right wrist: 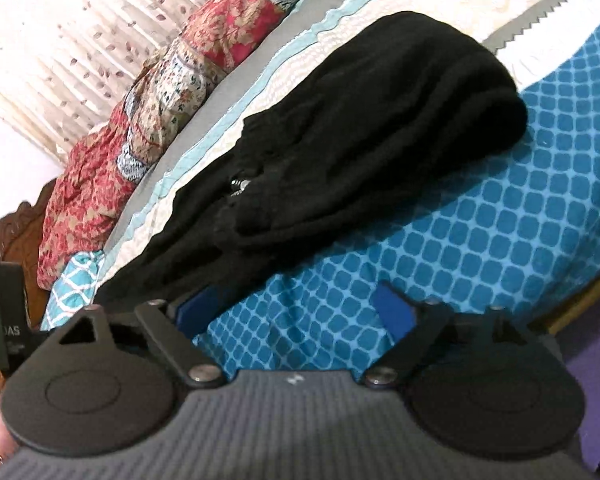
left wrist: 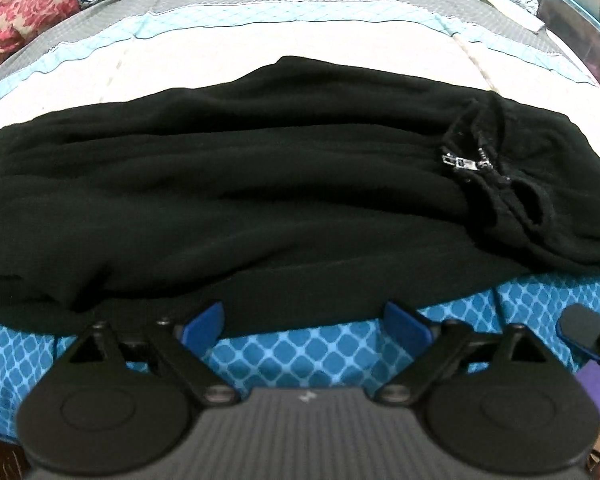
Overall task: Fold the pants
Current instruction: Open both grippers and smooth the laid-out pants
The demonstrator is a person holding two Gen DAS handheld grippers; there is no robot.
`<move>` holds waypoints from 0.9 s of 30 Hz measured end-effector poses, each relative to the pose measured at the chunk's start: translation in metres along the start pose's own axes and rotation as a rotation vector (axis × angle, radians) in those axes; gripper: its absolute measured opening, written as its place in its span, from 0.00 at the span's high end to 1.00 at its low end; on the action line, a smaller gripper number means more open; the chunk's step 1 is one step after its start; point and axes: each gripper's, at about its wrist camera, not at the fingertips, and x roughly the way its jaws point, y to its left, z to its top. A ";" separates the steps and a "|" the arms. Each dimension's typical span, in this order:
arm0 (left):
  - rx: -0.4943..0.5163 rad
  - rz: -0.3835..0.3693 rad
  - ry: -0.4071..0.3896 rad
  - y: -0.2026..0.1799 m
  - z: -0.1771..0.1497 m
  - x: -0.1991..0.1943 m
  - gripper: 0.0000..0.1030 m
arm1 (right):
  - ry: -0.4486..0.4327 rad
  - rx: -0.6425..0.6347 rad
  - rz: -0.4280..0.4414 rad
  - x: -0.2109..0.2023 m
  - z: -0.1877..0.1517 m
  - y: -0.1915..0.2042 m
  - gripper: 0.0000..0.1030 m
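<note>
Pants (left wrist: 260, 200), black and of soft, fleecy cloth, lay folded lengthwise into a long bundle across a bed (left wrist: 308, 352), resting partly on the quilt's white band (left wrist: 228, 68) and partly on its blue diamond-patterned band. Shallow creases ran along the length of the cloth, and in the left wrist view the near edge hung just over the blue band in front of the left gripper (left wrist: 303, 322). Near the right end in that view a silver zipper pull (left wrist: 466, 164) lay on top, beside a dark opening edged with a seam. The left gripper's blue fingers (left wrist: 204, 322) stood wide apart with nothing between them, their tips close to the pants' near edge. The right gripper (right wrist: 294, 308) was likewise spread wide and empty; its left finger (right wrist: 196, 304) sat just beside a corner of the black cloth, though contact could not be told. In the right wrist view the bundle (right wrist: 364, 120) ran diagonally away, its far end rounded and thick. Red floral bedding (right wrist: 100, 184) was heaped along the bed's far side, before a pale leaf-printed curtain (right wrist: 80, 32).
</note>
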 end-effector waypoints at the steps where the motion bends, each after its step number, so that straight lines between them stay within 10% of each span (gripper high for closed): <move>1: -0.002 0.002 -0.002 0.000 -0.002 0.000 0.11 | 0.003 -0.012 -0.002 0.001 0.000 0.001 0.10; 22: 0.010 0.010 -0.003 0.006 -0.009 0.008 0.02 | 0.020 -0.007 -0.058 0.009 -0.001 0.011 0.17; 27: -0.002 -0.040 -0.024 0.018 -0.016 -0.002 0.06 | 0.001 -0.094 -0.133 0.007 -0.001 0.030 0.70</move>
